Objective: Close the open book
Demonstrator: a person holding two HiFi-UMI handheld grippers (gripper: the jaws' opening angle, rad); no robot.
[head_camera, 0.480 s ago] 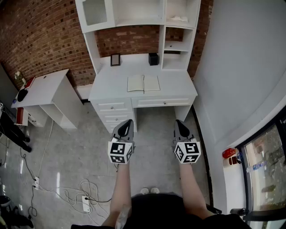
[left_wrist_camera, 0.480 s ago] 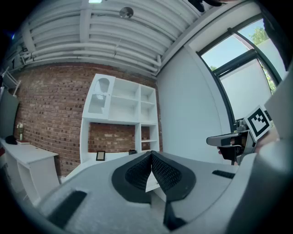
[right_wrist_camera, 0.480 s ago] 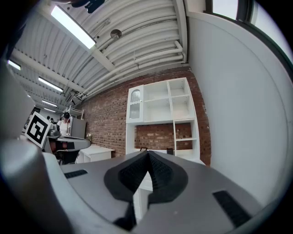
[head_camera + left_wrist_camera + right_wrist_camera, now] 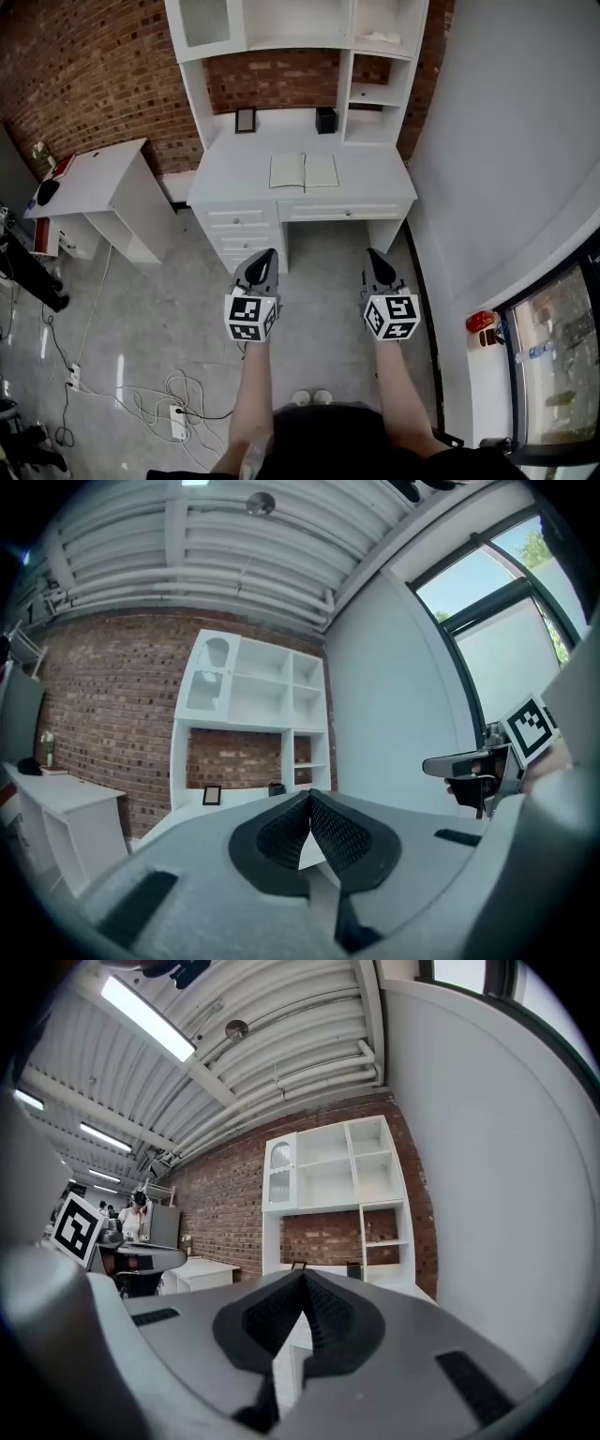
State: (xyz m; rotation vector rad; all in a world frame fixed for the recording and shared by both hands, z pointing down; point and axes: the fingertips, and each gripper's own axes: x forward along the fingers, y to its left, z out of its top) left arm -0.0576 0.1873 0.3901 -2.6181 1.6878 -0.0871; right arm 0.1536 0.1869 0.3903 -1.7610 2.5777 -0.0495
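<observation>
One white desk (image 4: 380, 180) under a white shelf unit (image 4: 281, 42), set against a brick wall (image 4: 103, 75); largest item, at the far side of the floor from the person.

One smaller white side table (image 4: 98, 183), to the left of the desk and apart from it.

Two hand-held grippers, both level and aimed at the desk.
- Left gripper (image 4: 269, 254): jaws closed tip to tip, nothing between them.
- Right gripper (image 4: 372, 253): jaws likewise closed and empty.
- Both hang over open floor, well short of the desk's front edge.

One open book (image 4: 303, 171), the task's thing.
- It lies flat at the middle of the desk, nearer the front edge than the back.
- The spine runs front to back, with one page block to each side.
- It lies straight ahead, between the lines of the two grippers and well apart from both.
- The left gripper looks slightly closer to the spine's line; otherwise neither has a clear lead.
- Judgement: closing will mean swinging one half sideways over the spine, so either gripper must first reach an outer page edge.

One small picture frame (image 4: 245, 119), upright at the back edge, left of centre.

One dark pot (image 4: 325, 120), at the back edge, right of centre.
</observation>
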